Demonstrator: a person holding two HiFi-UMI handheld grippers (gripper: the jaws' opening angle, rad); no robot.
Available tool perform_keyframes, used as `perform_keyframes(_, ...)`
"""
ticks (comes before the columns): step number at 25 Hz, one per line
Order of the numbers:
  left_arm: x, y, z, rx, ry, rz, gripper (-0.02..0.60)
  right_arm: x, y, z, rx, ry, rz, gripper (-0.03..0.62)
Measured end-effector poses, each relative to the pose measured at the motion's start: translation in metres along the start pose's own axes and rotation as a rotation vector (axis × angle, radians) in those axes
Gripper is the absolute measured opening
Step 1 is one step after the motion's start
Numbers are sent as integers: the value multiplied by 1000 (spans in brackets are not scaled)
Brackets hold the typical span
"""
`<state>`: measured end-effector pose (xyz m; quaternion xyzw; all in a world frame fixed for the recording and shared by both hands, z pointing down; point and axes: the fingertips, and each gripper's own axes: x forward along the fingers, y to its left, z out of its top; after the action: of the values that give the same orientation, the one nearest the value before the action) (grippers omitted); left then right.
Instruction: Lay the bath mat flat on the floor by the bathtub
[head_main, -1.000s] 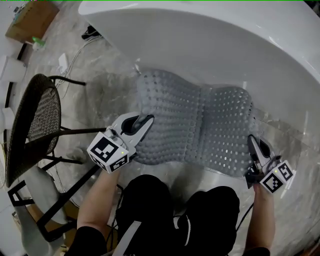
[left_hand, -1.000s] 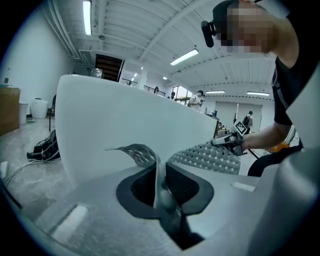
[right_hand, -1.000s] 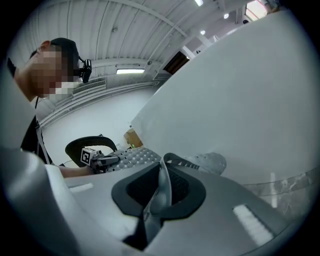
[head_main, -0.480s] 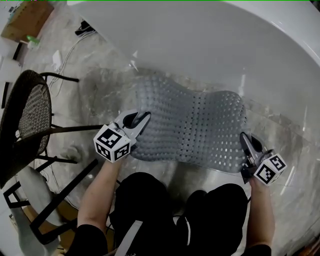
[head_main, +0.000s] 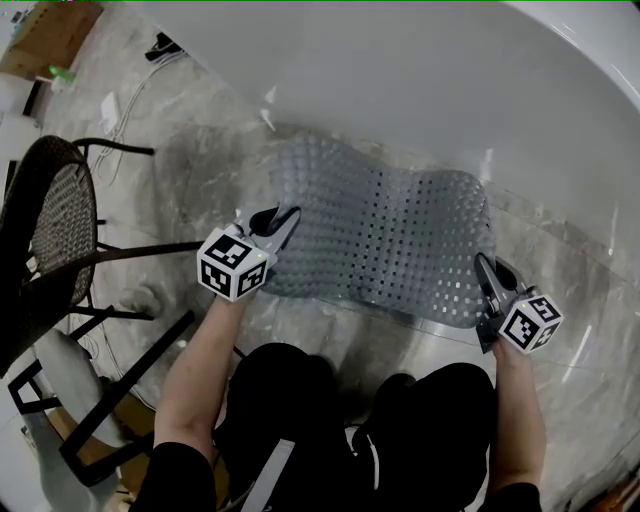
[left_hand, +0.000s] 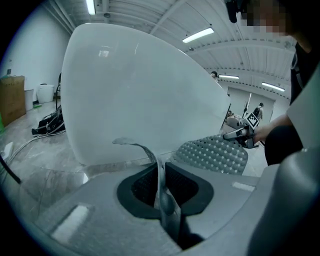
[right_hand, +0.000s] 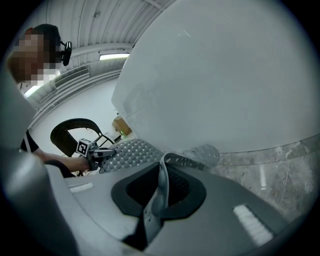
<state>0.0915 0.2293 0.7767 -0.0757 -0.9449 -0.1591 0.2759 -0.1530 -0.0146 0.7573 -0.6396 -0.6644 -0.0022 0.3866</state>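
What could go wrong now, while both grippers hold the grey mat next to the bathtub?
1. The bath mat bulges between the left gripper and the right gripper; if it is released like this, a ridge may be left in it.
2. Its far edge is close to the bathtub and might ride up the wall.
3. Each gripper pinches only a thin edge, which could slip out.
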Motion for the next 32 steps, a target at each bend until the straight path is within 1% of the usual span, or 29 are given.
perform_keyframes(6,3,15,-13,-3,50,30,40,4,-9,-15,15,38,-26,21)
perform_keyframes(9,7,25,-25,9,96,45,43,6,-17,-27,23,77,-33,23)
perform_keyframes(13,10,42,-44,8,160,87,44,5,-38,-51,32,132,-77,23)
perform_keyframes(16,12,52,-56,6,198,117,48,4,-50,-65,45,155,-100,23)
perform_keyframes(21,18,61,-78,39,282,136,48,7,-62,-85,70,181,-120,21)
perform_keyframes(23,19,69,-83,62,306,158,51,9,-66,-93,83,202,-124,21)
perform_keyframes(26,20,84,-87,81,333,205,78,6,-75,-107,105,236,-147,20)
perform_keyframes(29,18,97,-92,57,342,250,83,0,-84,-115,120,240,-180,20)
perform_keyframes(32,16,104,-106,37,363,285,86,-5,-90,-122,144,240,-199,20)
